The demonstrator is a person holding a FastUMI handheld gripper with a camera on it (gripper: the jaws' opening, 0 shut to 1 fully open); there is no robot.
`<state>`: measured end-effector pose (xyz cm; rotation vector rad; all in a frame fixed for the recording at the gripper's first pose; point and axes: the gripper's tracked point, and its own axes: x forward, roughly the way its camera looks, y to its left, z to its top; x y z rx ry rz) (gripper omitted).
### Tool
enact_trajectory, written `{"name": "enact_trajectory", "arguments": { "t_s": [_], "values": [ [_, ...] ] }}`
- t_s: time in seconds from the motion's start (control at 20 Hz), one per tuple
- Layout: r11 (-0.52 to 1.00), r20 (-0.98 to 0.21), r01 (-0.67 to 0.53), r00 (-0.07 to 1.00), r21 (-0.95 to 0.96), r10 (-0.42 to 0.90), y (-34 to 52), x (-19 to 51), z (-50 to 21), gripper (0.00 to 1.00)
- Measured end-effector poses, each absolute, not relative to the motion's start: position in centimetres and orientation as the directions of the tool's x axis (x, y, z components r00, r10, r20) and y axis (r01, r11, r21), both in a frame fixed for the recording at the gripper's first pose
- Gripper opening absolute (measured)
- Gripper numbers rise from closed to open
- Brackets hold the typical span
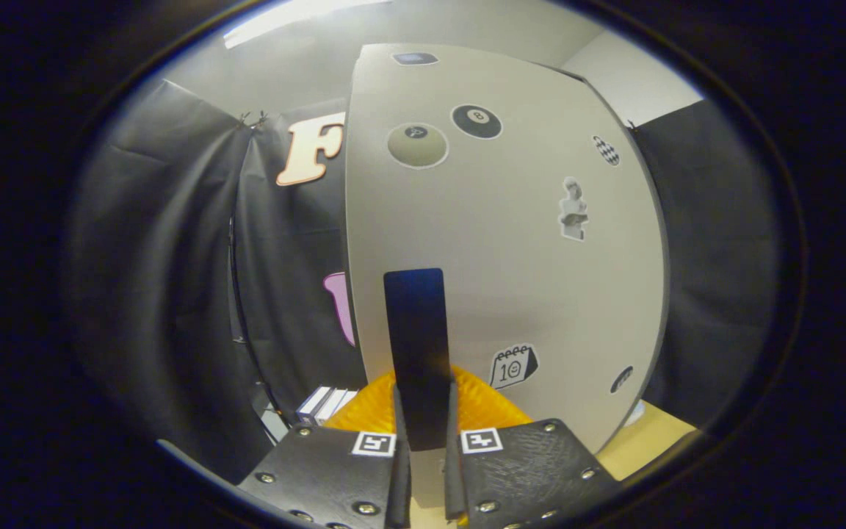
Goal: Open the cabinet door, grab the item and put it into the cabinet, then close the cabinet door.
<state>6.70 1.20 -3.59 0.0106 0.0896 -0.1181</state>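
Dark upright handle (pixel 416 345) on stickered cabinet door (pixel 511 257)

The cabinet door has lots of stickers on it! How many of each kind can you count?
Stickers on the cabinet door, which the tool holds by its dark handle:
Billiard ball stickers: 2
Calendar sticker: 1
Statue bust sticker: 1
Small stickers too blurry to name: 3
Total: 7

Black cloth walls (pixel 173 257), pale ceiling with strip light (pixel 298 18), possibly wooden tabletop (pixel 643 441).
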Motion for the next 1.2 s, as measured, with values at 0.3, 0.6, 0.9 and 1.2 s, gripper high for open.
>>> {"name": "enact_trajectory", "arguments": {
  "t_s": [0.3, 0.6, 0.9, 1.2],
  "values": [
    [0.989, -0.097, 0.147, 0.985, 0.011, -0.145, 0.3, 2.8, -2.9, 0.18],
    [0.982, -0.110, 0.188, 0.977, 0.019, -0.185, -2.6, -2.1, -1.6, 0.18],
    [0.985, -0.132, 0.169, 0.978, 0.029, -0.164, -5.2, -5.8, -1.2, 0.17],
    [0.991, -0.148, 0.128, 0.982, 0.032, -0.122, -8.9, -9.7, -0.9, 0.18]
  ]
}}
